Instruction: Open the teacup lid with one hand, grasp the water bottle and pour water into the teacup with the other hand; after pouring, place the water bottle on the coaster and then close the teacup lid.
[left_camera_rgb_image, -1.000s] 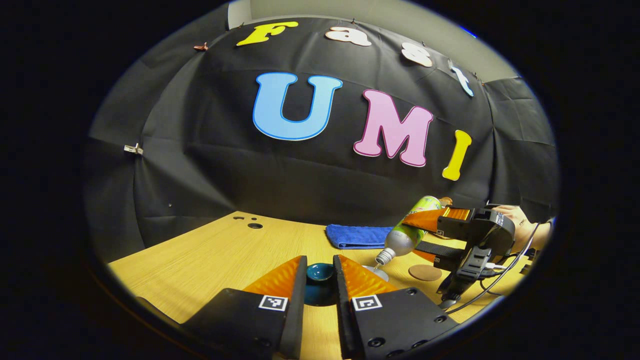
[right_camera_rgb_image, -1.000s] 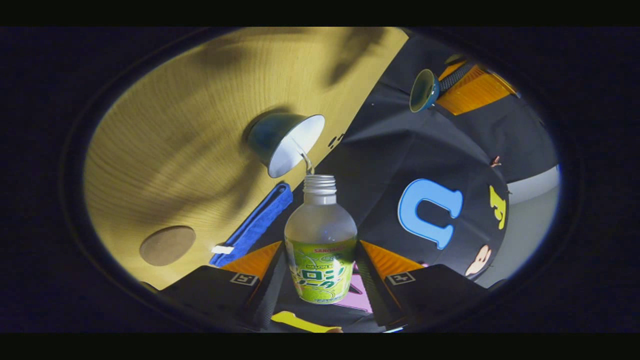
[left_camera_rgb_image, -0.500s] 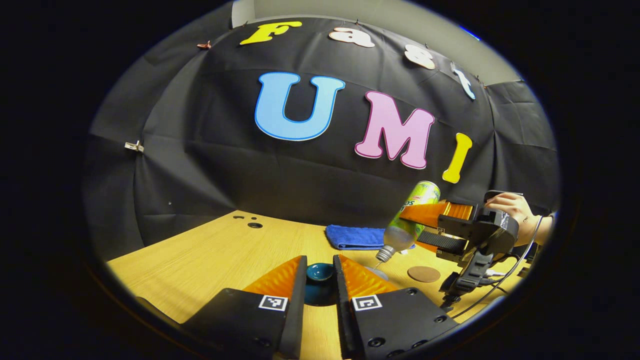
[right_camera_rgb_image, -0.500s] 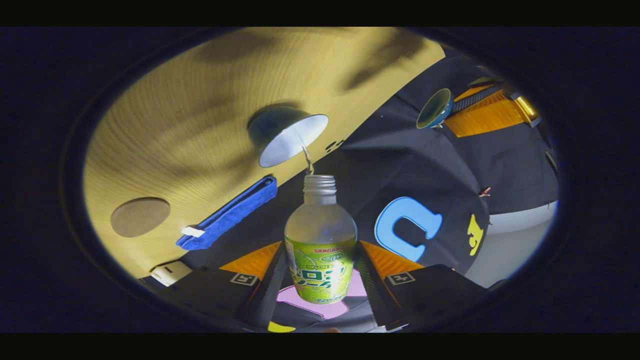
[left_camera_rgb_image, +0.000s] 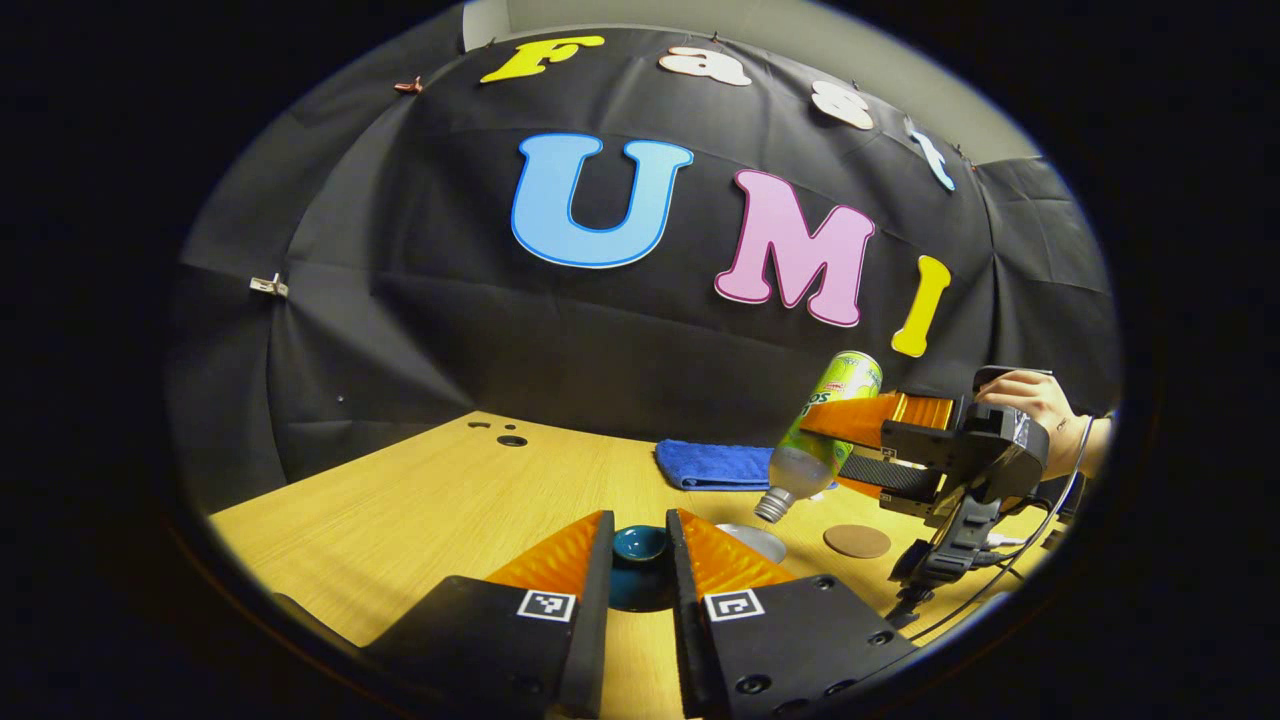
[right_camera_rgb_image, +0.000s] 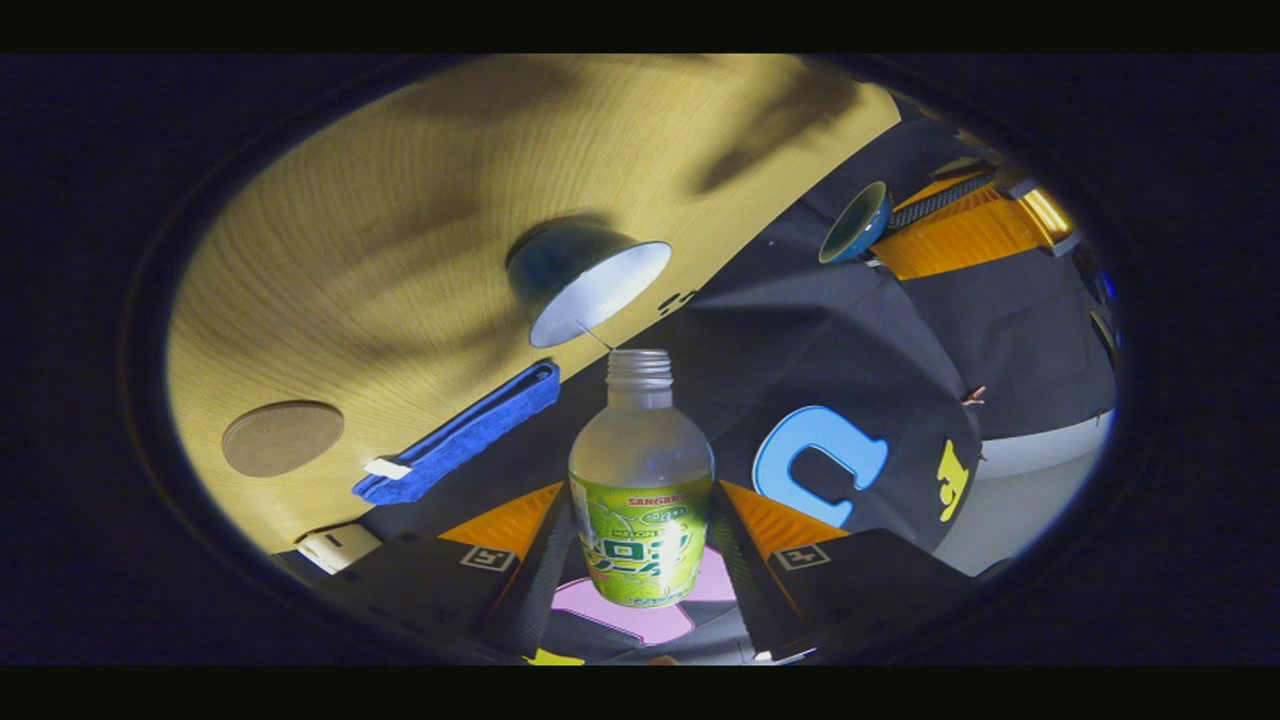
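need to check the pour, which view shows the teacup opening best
The right gripper view: it looks straight into the teacup, showing its pale inside beyond the bottle mouth. The left gripper view shows just a sliver of the cup rim behind its own tool.

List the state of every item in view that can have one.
Water bottle: uncapped, tipped mouth-down over the teacup, thin trickle.
Teacup: open, on the table.
Lid: off the cup, held.
Coaster: bare.
Left gripper: shut on lid.
Right gripper: shut on water bottle.
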